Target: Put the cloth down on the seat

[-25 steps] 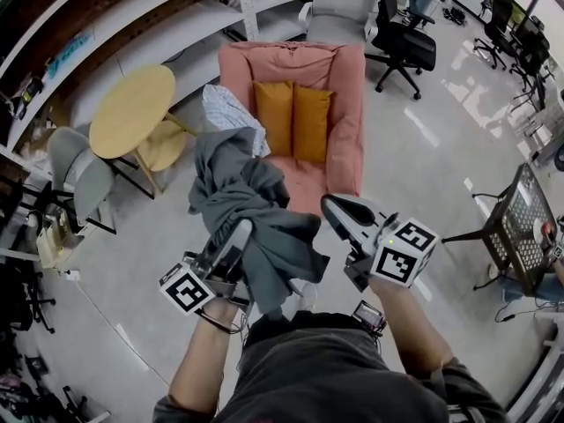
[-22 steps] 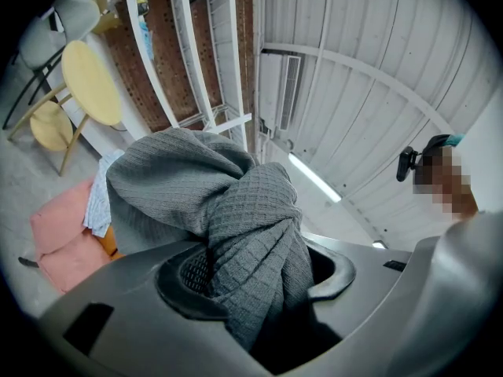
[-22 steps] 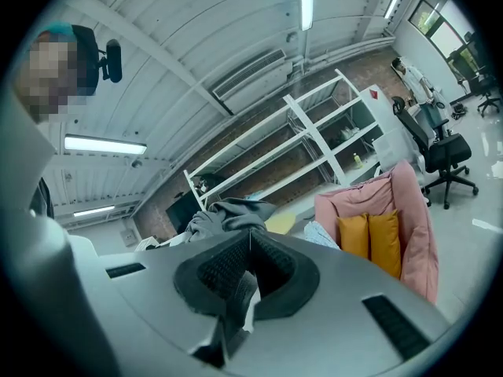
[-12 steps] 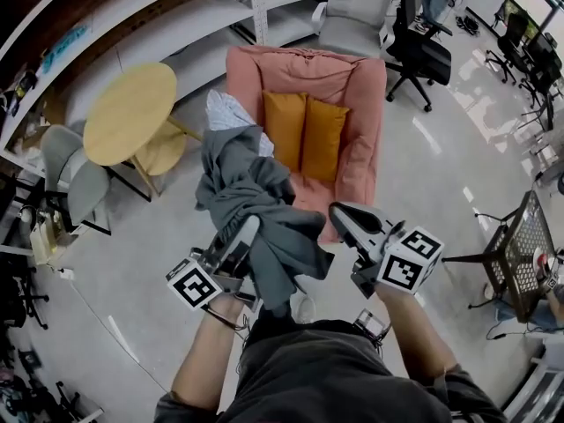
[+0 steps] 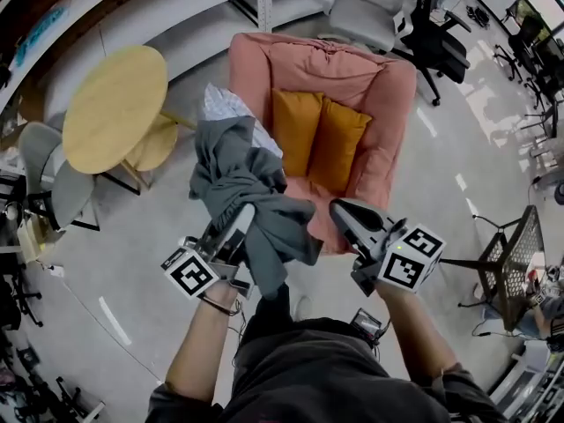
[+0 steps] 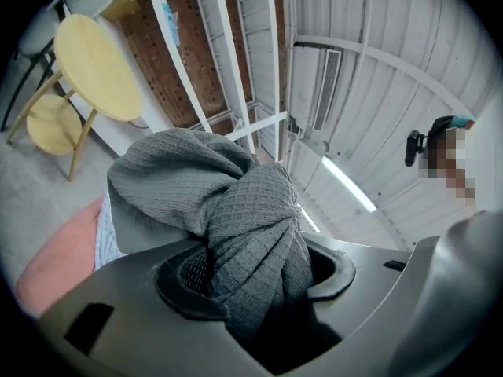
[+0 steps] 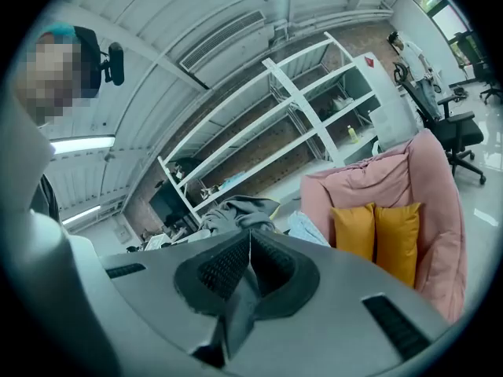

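The seat (image 5: pixel 388 86) stands ahead, with two cushions (image 5: pixel 295 126) side by side on it, leaning on its back. A table (image 5: pixel 115 104) stands left of it with a stool (image 5: pixel 157 144) partly beneath, and shelves (image 5: pixel 176 16) run behind both. The cloth (image 5: pixel 247 183) hangs in the left gripper (image 5: pixel 242 218) before the seat's left arm. The right gripper (image 5: pixel 342 210) is just right of it, apart.

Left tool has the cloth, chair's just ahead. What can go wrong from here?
1. The left tool pinches only one twisted fold of the cloth; the loose bulk may slip out over the floor, short of the seat.
2. The cushions and a patterned cloth crowd the chair; the drop may land on those instead.
3. The right tool is shut and empty, so nothing backs up the grip.
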